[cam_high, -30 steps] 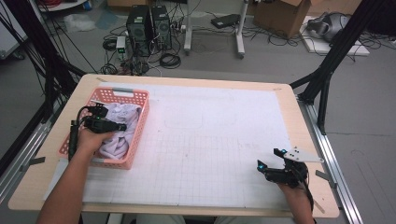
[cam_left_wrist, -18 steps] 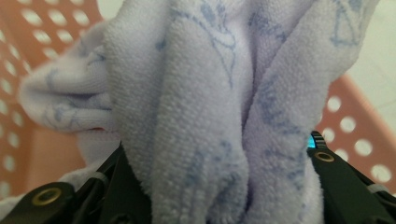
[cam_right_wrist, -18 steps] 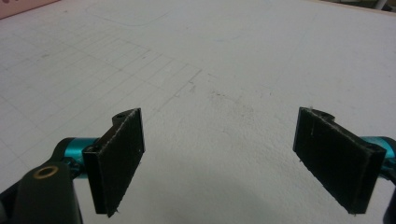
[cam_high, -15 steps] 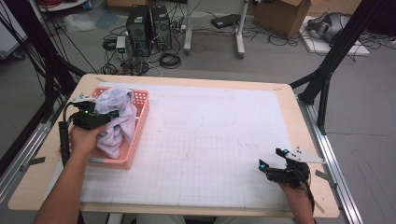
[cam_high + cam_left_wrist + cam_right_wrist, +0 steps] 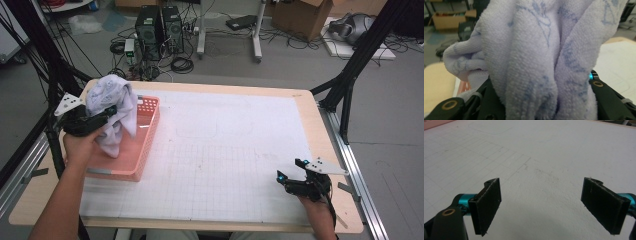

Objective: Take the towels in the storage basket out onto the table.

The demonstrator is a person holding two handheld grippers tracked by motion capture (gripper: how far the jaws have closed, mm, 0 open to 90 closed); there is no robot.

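Note:
A pale lilac towel with a faint blue print hangs bunched above the pink perforated basket at the table's left. My left gripper is shut on it and holds it lifted out of the basket. In the left gripper view the towel bulges between the two black jaws and hides the pads. My right gripper rests low over the white grid mat near the front right corner. In the right gripper view its gripper stands open, nothing between the pads.
A white grid mat covers most of the wooden table. Beyond the far edge are computer towers, cables, cardboard boxes and black frame legs. A metal rail runs along each side.
My left gripper has risen with the towel, pulling it up out of the basket toward the far left. The right gripper has stayed where it was.

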